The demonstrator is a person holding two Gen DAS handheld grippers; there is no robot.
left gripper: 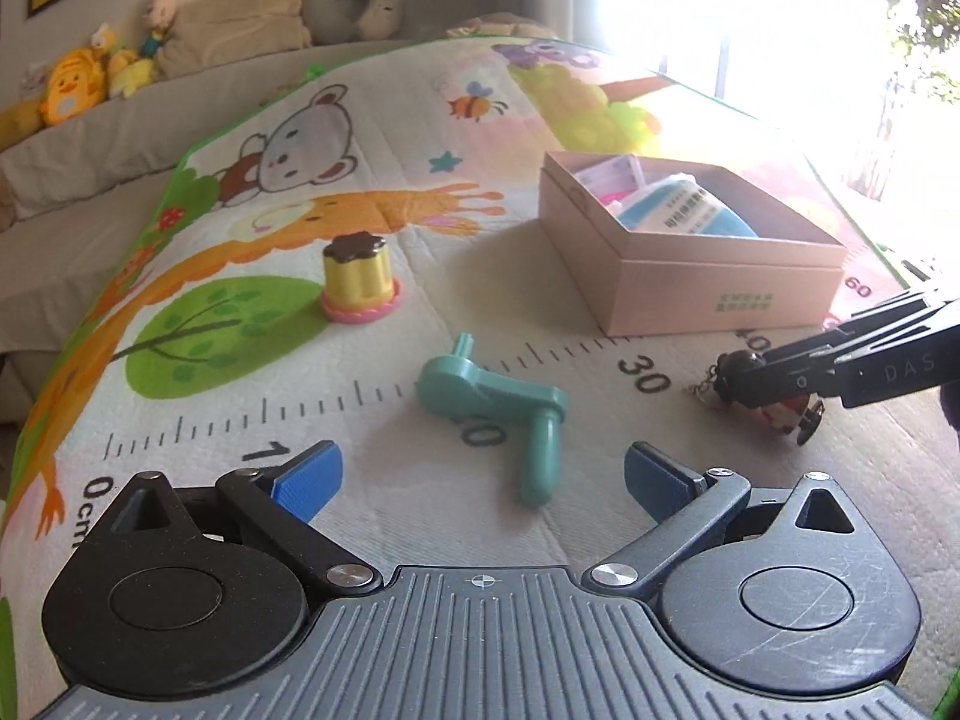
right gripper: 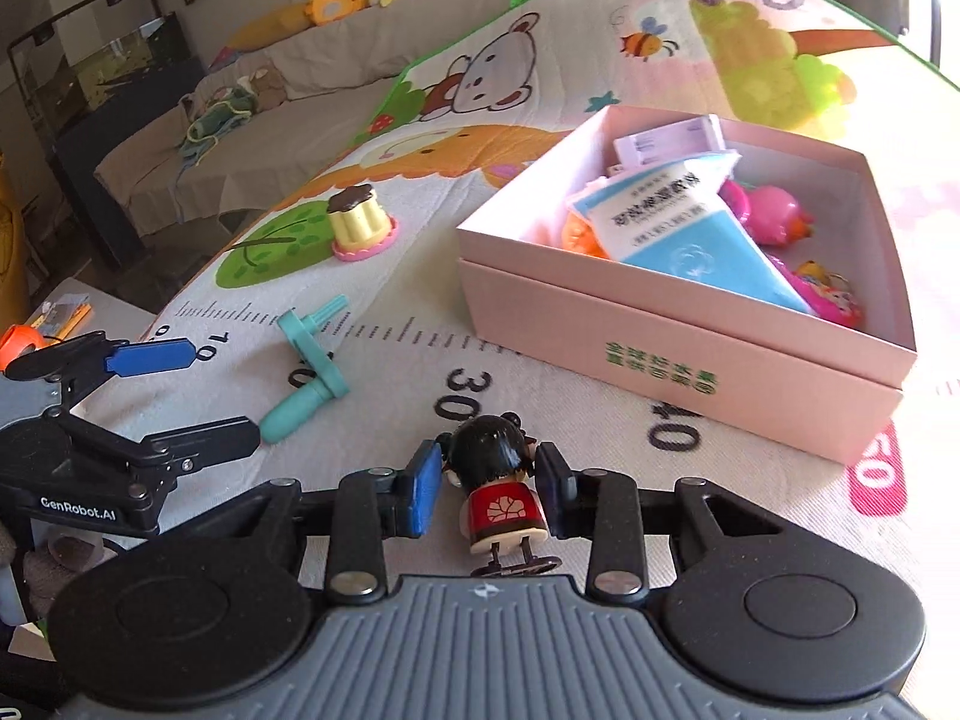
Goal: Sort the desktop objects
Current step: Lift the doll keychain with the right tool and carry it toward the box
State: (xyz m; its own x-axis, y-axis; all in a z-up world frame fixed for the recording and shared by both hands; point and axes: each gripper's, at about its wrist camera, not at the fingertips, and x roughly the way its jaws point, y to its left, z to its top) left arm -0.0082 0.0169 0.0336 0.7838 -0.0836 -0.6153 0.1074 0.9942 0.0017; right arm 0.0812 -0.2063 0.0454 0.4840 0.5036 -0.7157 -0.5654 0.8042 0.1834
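Note:
A small doll figure point(right gripper: 501, 489) with black hair and a red body lies on the play mat between my right gripper's point(right gripper: 489, 489) blue pads, which are closed against it. It also shows in the left wrist view point(left gripper: 765, 387), held by the black fingers. A teal plastic crank toy point(left gripper: 498, 408) lies on the mat just ahead of my open, empty left gripper point(left gripper: 483, 471); it also shows in the right wrist view point(right gripper: 309, 360). A pink cardboard box point(right gripper: 678, 324) with several items inside stands to the right.
A yellow pudding toy point(left gripper: 360, 279) on a pink base stands on the mat at the left. The cartoon play mat point(left gripper: 420, 138) covers the surface. A sofa with plush toys point(left gripper: 78, 87) runs behind. Bright window glare fills the upper right.

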